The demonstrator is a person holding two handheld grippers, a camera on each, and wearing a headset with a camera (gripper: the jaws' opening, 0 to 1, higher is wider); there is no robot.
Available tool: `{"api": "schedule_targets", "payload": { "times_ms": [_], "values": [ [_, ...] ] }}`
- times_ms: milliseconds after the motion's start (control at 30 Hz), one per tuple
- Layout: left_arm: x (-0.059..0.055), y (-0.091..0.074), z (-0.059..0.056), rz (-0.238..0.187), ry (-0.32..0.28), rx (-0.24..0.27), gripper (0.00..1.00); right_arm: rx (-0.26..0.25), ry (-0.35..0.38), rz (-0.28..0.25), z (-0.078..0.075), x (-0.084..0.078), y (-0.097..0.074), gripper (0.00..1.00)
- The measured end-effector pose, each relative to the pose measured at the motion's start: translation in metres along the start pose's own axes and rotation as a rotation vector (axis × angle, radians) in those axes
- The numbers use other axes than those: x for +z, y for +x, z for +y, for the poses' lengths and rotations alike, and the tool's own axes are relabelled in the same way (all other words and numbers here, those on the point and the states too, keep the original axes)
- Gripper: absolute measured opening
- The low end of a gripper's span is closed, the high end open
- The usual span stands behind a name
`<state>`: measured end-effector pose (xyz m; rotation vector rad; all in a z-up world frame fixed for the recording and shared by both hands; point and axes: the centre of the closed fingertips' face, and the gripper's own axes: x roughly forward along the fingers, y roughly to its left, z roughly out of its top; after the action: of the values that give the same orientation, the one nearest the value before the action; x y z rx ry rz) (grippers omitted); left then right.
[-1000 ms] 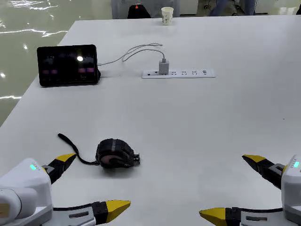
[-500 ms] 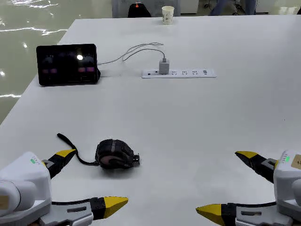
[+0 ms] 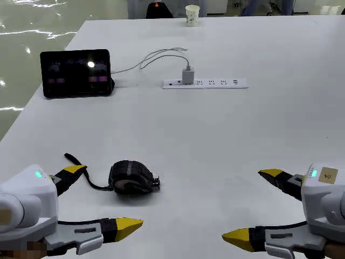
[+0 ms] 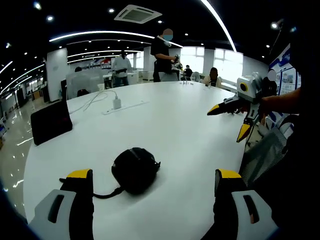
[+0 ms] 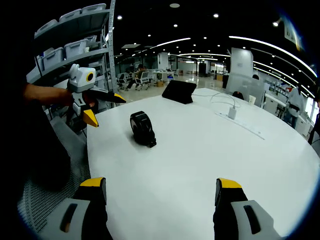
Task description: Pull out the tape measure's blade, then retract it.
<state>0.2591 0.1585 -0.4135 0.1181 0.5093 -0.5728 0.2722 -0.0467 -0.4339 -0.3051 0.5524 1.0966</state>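
white table (image 3: 226, 135) | tape measure (image 3: 132, 177) just ahead of left tool (image 3: 108, 195) (jaws wide) | right tool (image 3: 245, 204) wide, well apart

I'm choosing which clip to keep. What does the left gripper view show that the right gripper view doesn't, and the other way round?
Left gripper view: people standing beyond the table's far end, and the right claw seen from outside, open. Right gripper view: storage shelves with bins, and the left claw seen from outside, open. Shared: the tape measure lying on the white table, plus the tablet and power strip.
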Motion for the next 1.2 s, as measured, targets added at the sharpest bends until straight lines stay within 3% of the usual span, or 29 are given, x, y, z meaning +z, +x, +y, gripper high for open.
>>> {"api": "schedule_targets", "payload": {
  "times_ms": [767,1200],
  "values": [
    [0.000,0.016,0.022,0.042,0.057,-0.047,0.84,0.106,-0.110,0.038,-0.006,0.011,0.036,0.80],
    [-0.002,0.029,0.027,0.083,0.108,-0.107,0.73,0.177,-0.163,0.061,-0.006,0.016,0.060,0.76]
  ]
}}
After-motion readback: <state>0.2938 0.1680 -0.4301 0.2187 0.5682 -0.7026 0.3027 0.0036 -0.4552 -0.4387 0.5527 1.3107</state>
